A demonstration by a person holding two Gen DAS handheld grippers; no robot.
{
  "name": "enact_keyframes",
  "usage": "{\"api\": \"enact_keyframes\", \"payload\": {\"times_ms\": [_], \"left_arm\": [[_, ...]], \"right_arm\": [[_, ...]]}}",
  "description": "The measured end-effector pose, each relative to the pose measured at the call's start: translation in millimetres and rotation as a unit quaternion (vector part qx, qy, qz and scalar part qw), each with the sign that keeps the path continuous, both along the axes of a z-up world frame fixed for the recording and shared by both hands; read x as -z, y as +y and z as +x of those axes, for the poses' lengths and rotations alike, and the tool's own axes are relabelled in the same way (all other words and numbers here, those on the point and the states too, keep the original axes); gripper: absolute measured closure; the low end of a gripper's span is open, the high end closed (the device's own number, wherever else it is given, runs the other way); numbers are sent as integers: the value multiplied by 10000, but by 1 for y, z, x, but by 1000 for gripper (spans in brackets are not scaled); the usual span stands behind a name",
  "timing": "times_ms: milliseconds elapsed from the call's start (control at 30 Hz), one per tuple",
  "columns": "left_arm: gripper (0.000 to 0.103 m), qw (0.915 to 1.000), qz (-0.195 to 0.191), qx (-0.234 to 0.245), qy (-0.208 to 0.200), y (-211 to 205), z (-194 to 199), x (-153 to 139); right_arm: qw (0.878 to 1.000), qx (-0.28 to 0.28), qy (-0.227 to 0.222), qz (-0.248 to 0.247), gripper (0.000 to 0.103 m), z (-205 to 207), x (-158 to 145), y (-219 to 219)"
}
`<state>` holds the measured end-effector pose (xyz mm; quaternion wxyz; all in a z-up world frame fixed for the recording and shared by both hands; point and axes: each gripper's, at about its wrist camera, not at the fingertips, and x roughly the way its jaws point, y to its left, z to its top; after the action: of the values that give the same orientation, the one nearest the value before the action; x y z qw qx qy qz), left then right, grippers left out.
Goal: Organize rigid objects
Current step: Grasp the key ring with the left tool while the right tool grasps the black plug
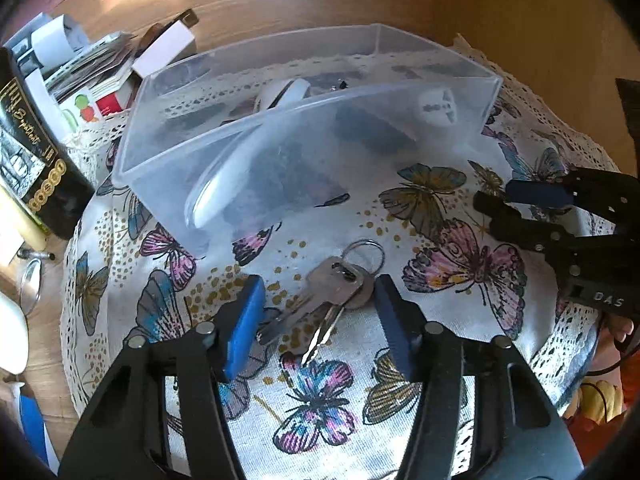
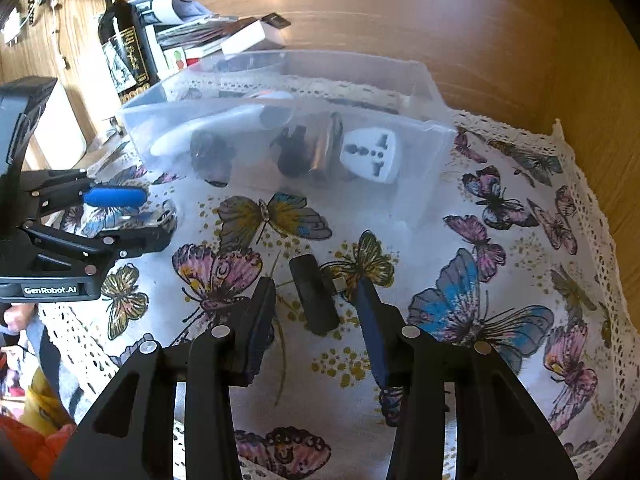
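A bunch of silver keys [image 1: 326, 300] on a ring lies on the butterfly cloth, between the open fingers of my left gripper [image 1: 316, 300]. A black USB stick [image 2: 314, 300] lies on the cloth between the open fingers of my right gripper [image 2: 316, 300]. A clear plastic box [image 1: 304, 128] stands behind; in the right wrist view the box [image 2: 288, 120] holds a white plug adapter [image 2: 370, 156], a white handle-like item [image 2: 208, 128] and dark small objects. The left gripper [image 2: 156, 216] shows at the left of the right wrist view, the right gripper [image 1: 492, 200] at the right of the left wrist view.
A dark wine bottle [image 2: 124, 40] and a stack of boxes and papers [image 2: 216, 36] stand left of and behind the box. The wooden wall [image 2: 440, 12] is close behind. The lace cloth edge [image 2: 600, 240] runs on the right. A spoon [image 1: 30, 284] lies at the far left.
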<state>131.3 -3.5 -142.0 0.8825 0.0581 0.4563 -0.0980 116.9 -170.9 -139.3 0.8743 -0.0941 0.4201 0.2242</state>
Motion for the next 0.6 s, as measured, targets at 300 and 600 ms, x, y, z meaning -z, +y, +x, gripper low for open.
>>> {"api": "enact_keyframes", "payload": {"times_ms": [300,600], "left_arm": [[79,9995,-212,225,-75,-4,0,-1],[79,9994,-269,-60,-232,11,-8,-10]], "right_arm": [[10000,-46,-14,7,78,1,2,4],[9994,37,-273,200,79,-4,-13,1]]}}
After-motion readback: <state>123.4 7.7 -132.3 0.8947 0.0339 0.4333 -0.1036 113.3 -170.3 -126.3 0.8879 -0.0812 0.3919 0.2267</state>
